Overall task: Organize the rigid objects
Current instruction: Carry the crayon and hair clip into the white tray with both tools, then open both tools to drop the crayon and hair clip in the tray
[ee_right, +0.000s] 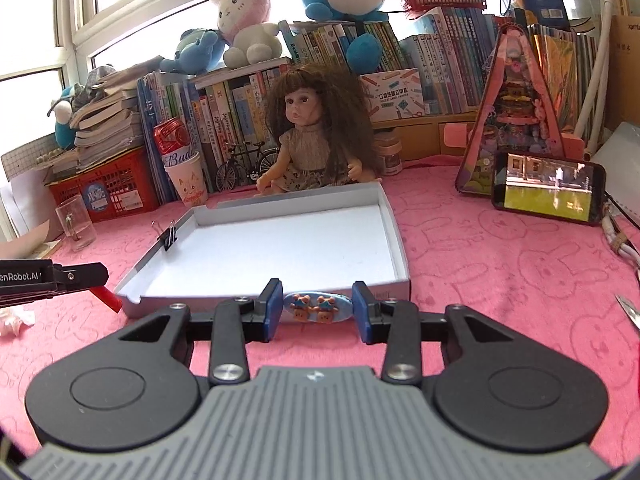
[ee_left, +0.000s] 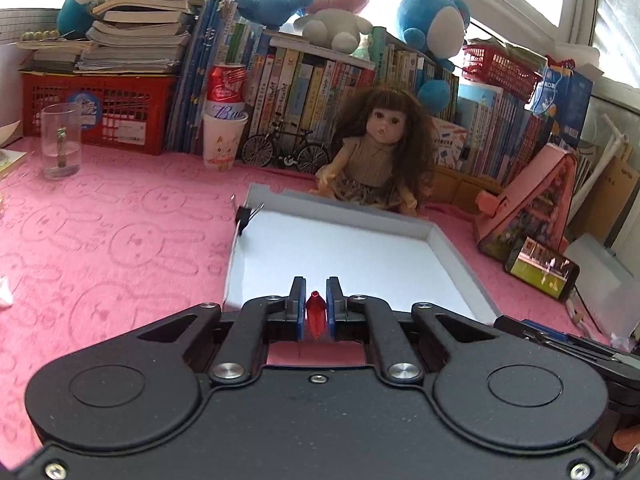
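Note:
A shallow white cardboard tray [ee_left: 452,256] [ee_right: 396,240] lies on the pink cloth, with a black binder clip [ee_left: 245,216] [ee_right: 170,236] on its left wall. My left gripper [ee_left: 315,304] is shut on a red pointed pen-like object [ee_left: 315,312] and holds it over the tray's near edge; the object's red end [ee_right: 107,298] also shows in the right wrist view. My right gripper [ee_right: 318,310] is shut on a blue oval hair clip with two bear figures [ee_right: 316,307], just in front of the tray's near wall.
A doll [ee_left: 380,152] [ee_right: 312,136] sits behind the tray. A glass [ee_left: 61,140], a cup with a can [ee_left: 224,136], a toy bicycle [ee_left: 284,148], books and plush toys line the back. A phone [ee_right: 548,188] and a pink case [ee_right: 516,112] stand to the right. Scissors [ee_right: 630,310] lie far right.

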### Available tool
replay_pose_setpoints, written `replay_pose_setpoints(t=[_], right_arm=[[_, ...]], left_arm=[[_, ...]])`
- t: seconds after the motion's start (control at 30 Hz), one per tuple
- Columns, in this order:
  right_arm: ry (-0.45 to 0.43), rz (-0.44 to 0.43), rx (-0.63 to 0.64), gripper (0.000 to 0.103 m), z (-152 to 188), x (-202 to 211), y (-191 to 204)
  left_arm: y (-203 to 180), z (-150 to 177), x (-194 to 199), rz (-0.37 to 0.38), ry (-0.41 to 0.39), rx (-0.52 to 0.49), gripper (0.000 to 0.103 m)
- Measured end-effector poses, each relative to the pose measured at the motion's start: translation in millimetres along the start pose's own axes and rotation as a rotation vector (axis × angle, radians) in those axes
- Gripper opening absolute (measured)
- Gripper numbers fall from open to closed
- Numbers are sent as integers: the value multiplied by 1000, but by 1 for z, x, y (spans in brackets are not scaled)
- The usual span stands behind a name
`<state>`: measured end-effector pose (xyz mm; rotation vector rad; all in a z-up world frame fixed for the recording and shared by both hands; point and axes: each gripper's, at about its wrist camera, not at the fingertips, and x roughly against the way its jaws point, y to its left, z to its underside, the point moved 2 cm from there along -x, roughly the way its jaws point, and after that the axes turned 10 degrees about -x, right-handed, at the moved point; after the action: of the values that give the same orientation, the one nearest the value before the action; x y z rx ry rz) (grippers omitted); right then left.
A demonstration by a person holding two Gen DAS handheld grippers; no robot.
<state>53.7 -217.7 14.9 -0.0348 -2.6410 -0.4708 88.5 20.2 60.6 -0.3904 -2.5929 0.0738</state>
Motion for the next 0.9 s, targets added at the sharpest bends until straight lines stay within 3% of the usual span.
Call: replay_pose_setpoints(t=[0.37,0.9], right_arm=[[132,-6,-14,42,-28,-69,-6],[194,27,-19,43,-18,-99,-8]], left_arm=[[9,-35,-93,153,118,134,9],[4,-10,-136,130,201,174,9]])
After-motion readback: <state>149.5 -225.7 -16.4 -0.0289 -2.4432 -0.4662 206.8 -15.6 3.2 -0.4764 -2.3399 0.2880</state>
